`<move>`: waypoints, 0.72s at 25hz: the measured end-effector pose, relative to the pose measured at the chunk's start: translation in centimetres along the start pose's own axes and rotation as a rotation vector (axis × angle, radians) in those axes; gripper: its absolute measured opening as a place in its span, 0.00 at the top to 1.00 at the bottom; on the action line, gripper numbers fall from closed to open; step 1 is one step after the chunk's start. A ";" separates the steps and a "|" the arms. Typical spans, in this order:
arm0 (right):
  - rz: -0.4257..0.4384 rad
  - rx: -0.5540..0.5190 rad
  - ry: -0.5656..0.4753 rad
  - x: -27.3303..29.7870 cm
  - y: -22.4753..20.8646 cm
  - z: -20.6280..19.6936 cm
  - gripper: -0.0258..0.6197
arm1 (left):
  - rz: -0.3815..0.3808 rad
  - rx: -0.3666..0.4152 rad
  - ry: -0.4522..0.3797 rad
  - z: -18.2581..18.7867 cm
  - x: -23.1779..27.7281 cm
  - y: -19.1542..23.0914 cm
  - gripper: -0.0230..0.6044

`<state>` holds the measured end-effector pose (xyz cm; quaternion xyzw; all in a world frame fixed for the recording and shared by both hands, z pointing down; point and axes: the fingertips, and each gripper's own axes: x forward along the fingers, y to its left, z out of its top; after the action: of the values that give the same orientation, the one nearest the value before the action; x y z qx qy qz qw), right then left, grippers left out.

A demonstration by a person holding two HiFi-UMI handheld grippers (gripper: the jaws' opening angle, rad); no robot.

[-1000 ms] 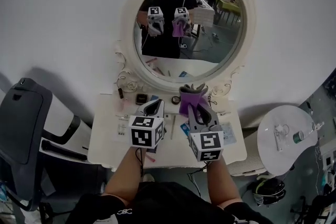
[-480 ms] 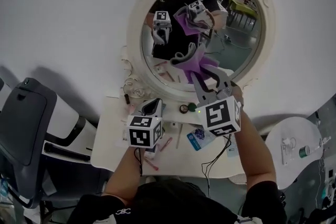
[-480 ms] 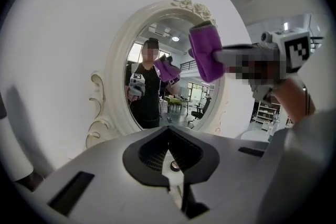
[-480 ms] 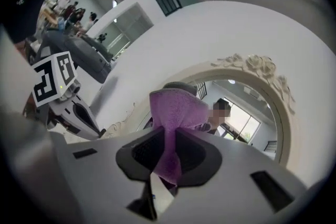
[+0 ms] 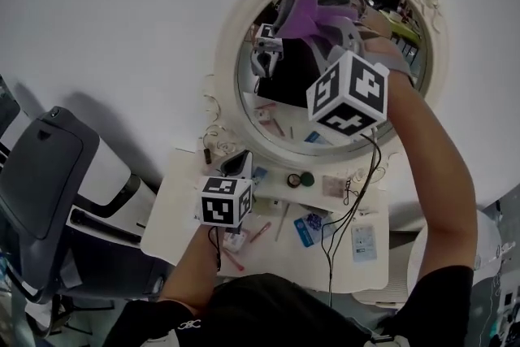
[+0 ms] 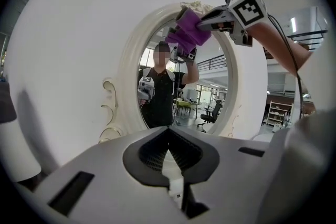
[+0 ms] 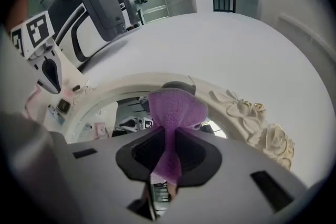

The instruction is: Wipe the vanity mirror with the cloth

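The oval vanity mirror (image 5: 280, 106) in its white ornate frame (image 5: 231, 69) stands against the wall behind the table. My right gripper (image 5: 325, 20) is raised to the top of the glass, shut on a purple cloth (image 5: 305, 12) that is bunched against the mirror. In the right gripper view the cloth (image 7: 173, 110) runs down between the jaws of the right gripper (image 7: 167, 139), next to the frame's carved roses (image 7: 247, 113). My left gripper (image 5: 236, 165) hangs low over the table, shut and holding nothing. The left gripper view shows the left gripper (image 6: 169, 139) below the mirror (image 6: 178, 92), the cloth (image 6: 188, 31) high up.
The white vanity table (image 5: 187, 215) carries several small cosmetics, cards and pens. A grey office chair (image 5: 49, 175) stands at the left. Black cables (image 5: 357, 183) hang from the right gripper over the table. White wall surrounds the mirror.
My right gripper has risen with the cloth from the mirror's lower part to its top edge. The left gripper has stayed low over the table.
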<state>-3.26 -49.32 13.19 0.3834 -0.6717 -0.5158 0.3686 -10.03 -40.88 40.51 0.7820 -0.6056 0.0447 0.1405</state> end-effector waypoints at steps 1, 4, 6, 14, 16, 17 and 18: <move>-0.006 -0.017 0.011 0.4 -0.6 0.0 0.86 | 0.006 -0.002 -0.001 0.0 0.0 0.2 0.95; -0.033 -0.036 0.014 1.3 -2.2 0.4 0.86 | 0.019 -0.007 -0.003 0.1 0.0 0.7 0.95; -0.043 -0.026 0.015 2.1 -2.8 0.6 0.86 | 0.026 -0.010 -0.004 0.0 -0.1 0.8 0.95; -0.037 0.023 0.013 3.9 -2.9 0.7 0.86 | 0.070 -0.028 0.004 -0.8 -1.4 2.4 0.95; -0.034 0.031 0.006 4.1 -2.7 1.0 0.86 | 0.080 -0.033 0.009 -1.1 -1.7 2.7 0.95; -0.030 0.035 0.001 4.2 -2.4 1.2 0.86 | 0.083 -0.033 0.011 -1.2 -1.8 2.8 0.95; -0.025 0.038 -0.004 4.3 -2.1 1.5 0.86 | 0.086 -0.033 0.012 -1.3 -1.9 2.8 0.95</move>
<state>-6.19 -52.96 11.28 0.3976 -0.6771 -0.5083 0.3536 -13.08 -39.34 41.75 0.7526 -0.6384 0.0455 0.1549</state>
